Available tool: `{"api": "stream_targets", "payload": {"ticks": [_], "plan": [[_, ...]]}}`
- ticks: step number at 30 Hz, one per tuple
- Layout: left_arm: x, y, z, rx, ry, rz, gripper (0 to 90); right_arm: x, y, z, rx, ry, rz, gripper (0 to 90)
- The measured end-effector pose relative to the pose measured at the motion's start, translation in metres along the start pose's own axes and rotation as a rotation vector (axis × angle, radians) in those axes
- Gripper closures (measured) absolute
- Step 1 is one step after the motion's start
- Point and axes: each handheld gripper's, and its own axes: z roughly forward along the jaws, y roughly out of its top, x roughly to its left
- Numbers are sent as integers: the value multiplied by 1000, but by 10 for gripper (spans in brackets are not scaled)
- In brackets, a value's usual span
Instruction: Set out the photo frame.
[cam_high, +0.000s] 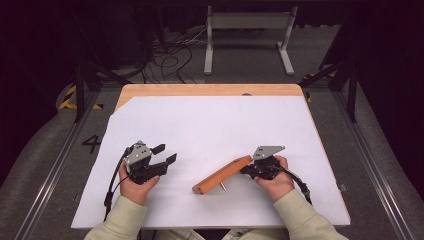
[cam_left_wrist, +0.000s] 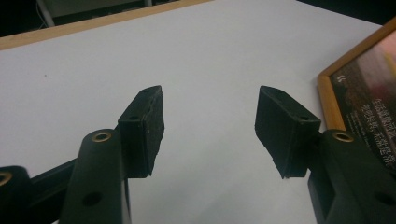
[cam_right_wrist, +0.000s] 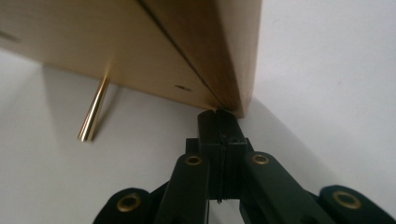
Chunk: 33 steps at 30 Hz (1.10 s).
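A wooden picture frame (cam_high: 222, 174) stands on edge near the middle of the white sheet, propped by a thin brass peg (cam_high: 222, 186) at its back. My right gripper (cam_high: 248, 168) is shut, with nothing between its jaws. In the right gripper view its tips (cam_right_wrist: 218, 117) touch the lower corner of the frame (cam_right_wrist: 140, 42), and the peg (cam_right_wrist: 95, 109) slants down to the sheet. My left gripper (cam_high: 165, 154) is open and holds nothing, well to the left of the frame. In the left gripper view the left gripper (cam_left_wrist: 210, 126) faces the frame's printed front (cam_left_wrist: 364, 93).
A white sheet (cam_high: 210, 125) covers the wooden table (cam_high: 210, 90), whose bare far edge shows. Beyond the table are floor cables (cam_high: 170, 55) and a grey metal stand (cam_high: 247, 30). A cable trails from each gripper toward the near edge.
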Motion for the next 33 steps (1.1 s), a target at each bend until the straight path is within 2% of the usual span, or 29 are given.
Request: {"api": "stream_targets", "payload": {"ticks": [5, 12, 19, 28, 33], "plan": [[1, -2, -1, 3, 2, -6, 426, -13, 13, 11, -20, 22, 65, 900], [3, -6, -6, 3, 13, -15, 425, -24, 36, 28, -20, 48, 90, 900], [5, -8, -11, 5, 21, -27, 424, -29, 61, 47, 11, 49, 56, 900], [7, -9, -10, 3, 14, -31, 423, -24, 90, 73, 13, 103, 8, 900], [6, -9, -10, 4, 11, -30, 423, -25, 92, 80, 5, 124, 8, 900]]}}
